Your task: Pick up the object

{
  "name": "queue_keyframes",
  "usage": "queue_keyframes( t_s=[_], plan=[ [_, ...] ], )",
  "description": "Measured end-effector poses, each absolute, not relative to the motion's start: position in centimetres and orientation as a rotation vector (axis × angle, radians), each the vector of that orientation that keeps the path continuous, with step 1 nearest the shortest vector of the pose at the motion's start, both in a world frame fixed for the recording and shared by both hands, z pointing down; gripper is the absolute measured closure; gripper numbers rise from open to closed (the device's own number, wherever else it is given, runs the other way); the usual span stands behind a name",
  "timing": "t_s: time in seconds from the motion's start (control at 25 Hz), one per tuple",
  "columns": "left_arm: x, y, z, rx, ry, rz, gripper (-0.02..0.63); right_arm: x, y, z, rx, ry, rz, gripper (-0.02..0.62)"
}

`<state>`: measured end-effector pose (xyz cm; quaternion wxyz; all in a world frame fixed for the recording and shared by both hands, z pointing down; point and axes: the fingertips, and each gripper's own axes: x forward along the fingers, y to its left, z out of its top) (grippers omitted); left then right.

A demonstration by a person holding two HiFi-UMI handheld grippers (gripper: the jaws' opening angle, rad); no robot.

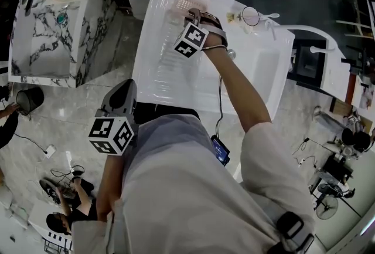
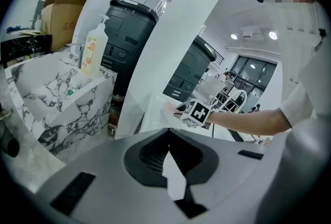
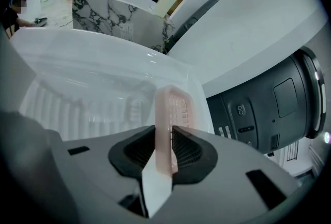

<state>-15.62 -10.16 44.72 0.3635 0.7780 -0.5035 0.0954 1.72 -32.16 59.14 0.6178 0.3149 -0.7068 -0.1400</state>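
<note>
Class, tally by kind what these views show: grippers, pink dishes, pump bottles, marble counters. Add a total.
grippers: 2 (left gripper, right gripper)
pink dish: 1
pump bottle: 1
marble counter: 1
total: 5

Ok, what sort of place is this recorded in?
Likely an indoor lab or showroom: a white sink unit, a marble-patterned counter carrying a pump bottle, and cables on the floor.

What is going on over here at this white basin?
A person has a handheld tool in each hand. The right tool is out over the white basin and is clamped on a pale pink slotted tray, which stands on edge between its jaws. The left tool is shut and empty, held back near the person's body. Whether the pink tray is off the basin yet, I can't tell.
</note>
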Motion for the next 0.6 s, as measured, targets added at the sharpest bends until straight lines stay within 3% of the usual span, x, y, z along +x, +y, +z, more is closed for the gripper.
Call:
queue_keyframes(
  t_s=[0.6],
  plan=[
    [-15.8, -10.5, 44.3, 2.045, -1.266, 0.239, 0.604, 2.4, -31.0, 58.3, 0.742, -1.611, -0.285, 0.506]
  ],
)
